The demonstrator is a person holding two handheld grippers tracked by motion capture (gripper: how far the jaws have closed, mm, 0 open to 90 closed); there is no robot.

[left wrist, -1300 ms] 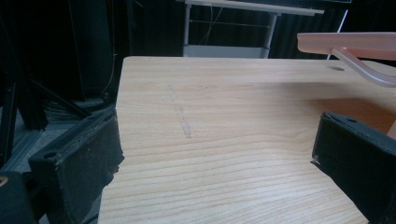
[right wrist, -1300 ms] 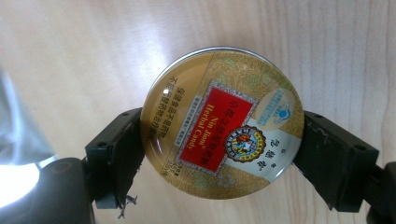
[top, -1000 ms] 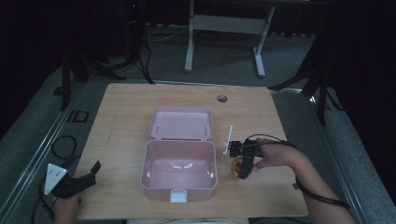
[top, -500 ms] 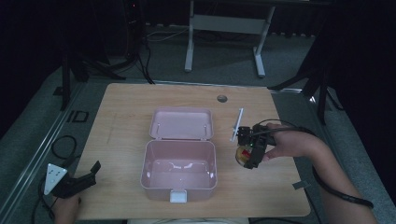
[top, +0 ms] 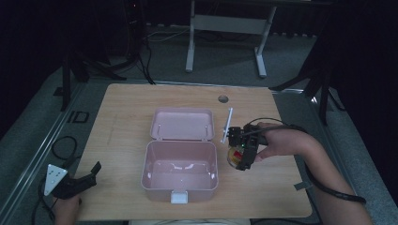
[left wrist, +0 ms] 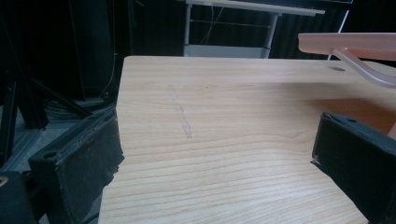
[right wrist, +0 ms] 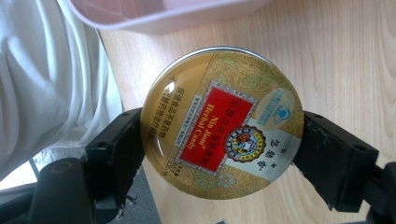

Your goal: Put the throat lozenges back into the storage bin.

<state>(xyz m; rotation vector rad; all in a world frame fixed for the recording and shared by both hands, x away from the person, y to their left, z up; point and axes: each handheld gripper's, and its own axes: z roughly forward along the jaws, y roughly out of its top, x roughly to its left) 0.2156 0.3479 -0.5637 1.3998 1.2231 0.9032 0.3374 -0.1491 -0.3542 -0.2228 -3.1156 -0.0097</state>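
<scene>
Tin (right wrist: 222,121) lid, red panel: "Nin Jiom Herbal Candy"
Tin lid, beside panel: Chinese characters, too small to read
Floor (top: 56,136) marking: "ID"

- My left gripper (top: 79,182) is black, with a pale grey three-cornered plate (top: 54,178) on top, dotted with small dark marks.
- Its jaws look blocky in the left gripper view, faced with rough matte black pads (left wrist: 95,154) and showing a round screw hole.
- My right gripper (top: 244,152) is black too, with small red and green lights glowing on its body.
- A thin black cable (top: 328,187) trails from it under my bare right forearm (top: 324,173).
- A white garment (right wrist: 51,79) shows in the right gripper view.
</scene>
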